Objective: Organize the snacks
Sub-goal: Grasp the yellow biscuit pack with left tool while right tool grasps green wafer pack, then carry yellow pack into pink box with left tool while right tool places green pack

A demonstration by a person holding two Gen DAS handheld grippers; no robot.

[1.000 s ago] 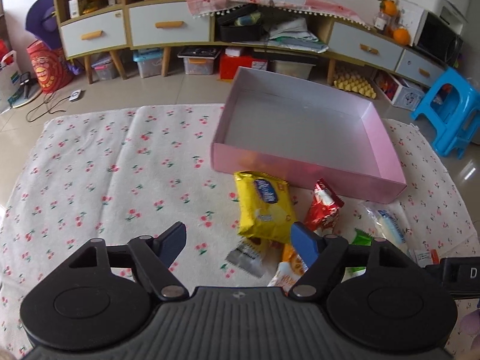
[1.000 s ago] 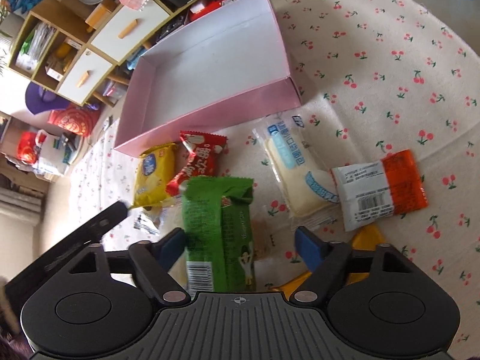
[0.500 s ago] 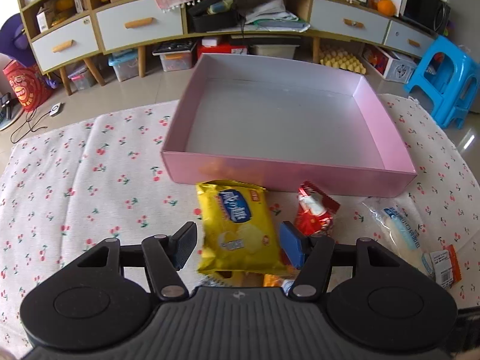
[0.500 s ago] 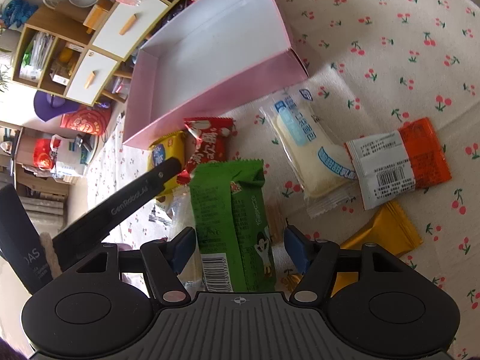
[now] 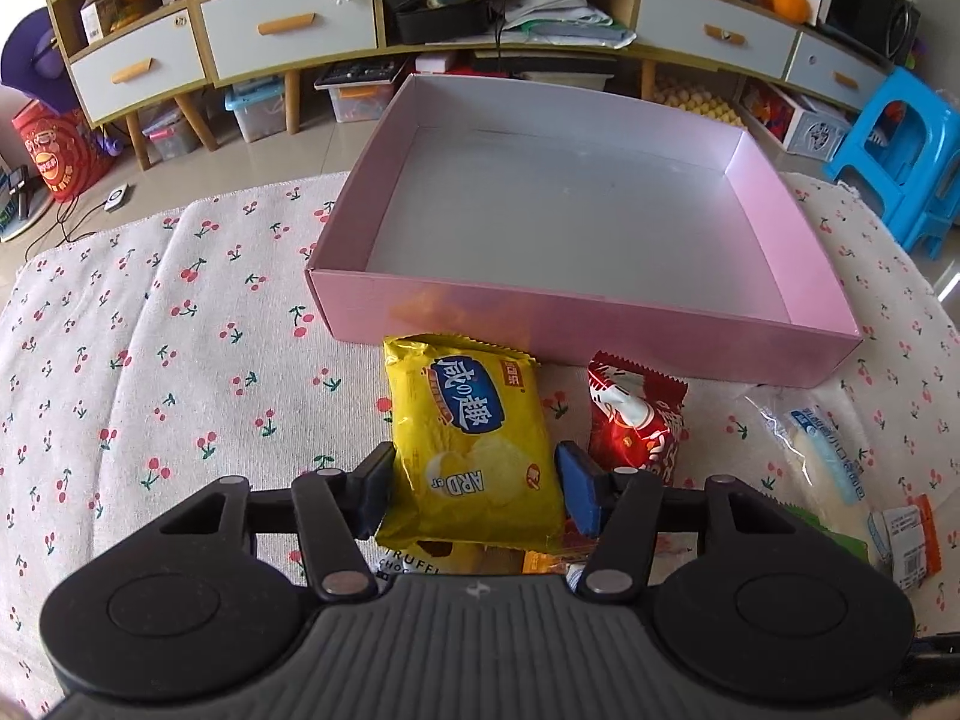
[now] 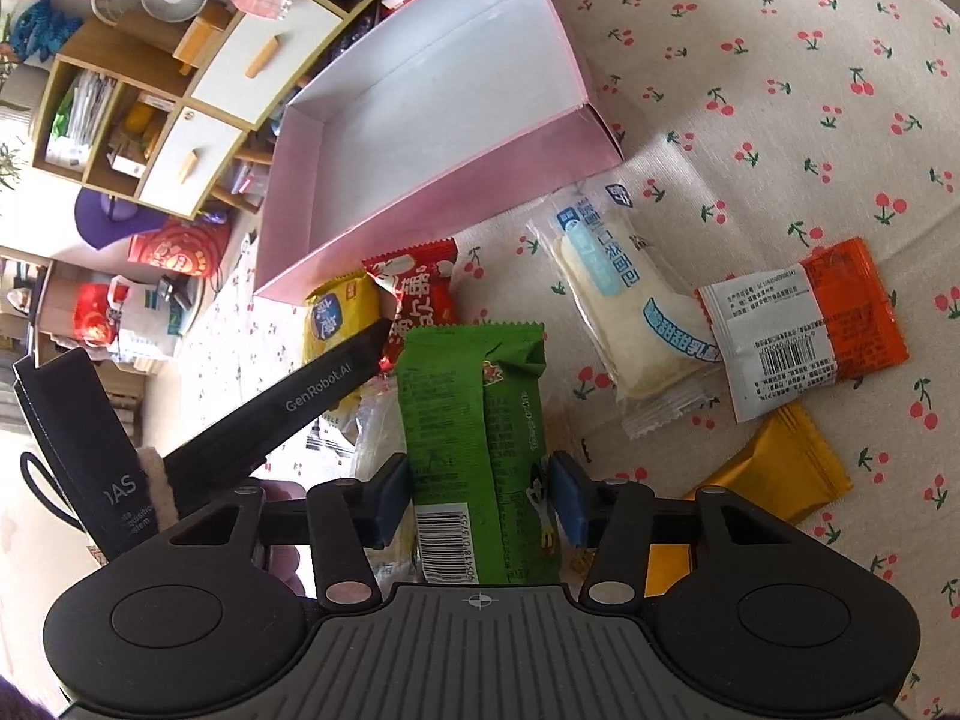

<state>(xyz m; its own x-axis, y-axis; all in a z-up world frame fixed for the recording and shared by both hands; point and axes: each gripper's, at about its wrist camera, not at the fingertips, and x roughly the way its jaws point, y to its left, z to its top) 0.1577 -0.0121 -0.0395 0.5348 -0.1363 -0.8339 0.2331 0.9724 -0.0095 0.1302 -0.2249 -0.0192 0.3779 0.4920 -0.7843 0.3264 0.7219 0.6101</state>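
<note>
Crinkly foil is straddled, not yet visibly pinched: yellow packet (image 5: 474, 444) by the left gripper (image 5: 474, 489), green packet (image 6: 477, 450) by the right gripper (image 6: 480, 495) — both before the pink box (image 5: 576, 324) — so either could be squeezed out.

I saw a cherry-print cloth (image 5: 180, 360) filling most of my frame. On it lay a pink box (image 5: 600, 312) at upper centre, with a yellow bag (image 5: 474, 438), red packet (image 5: 636, 426), green pack (image 6: 474, 420), white bun (image 6: 624, 312), orange sachet (image 6: 804, 324) and gold pouch (image 6: 780, 468) below it.
</note>
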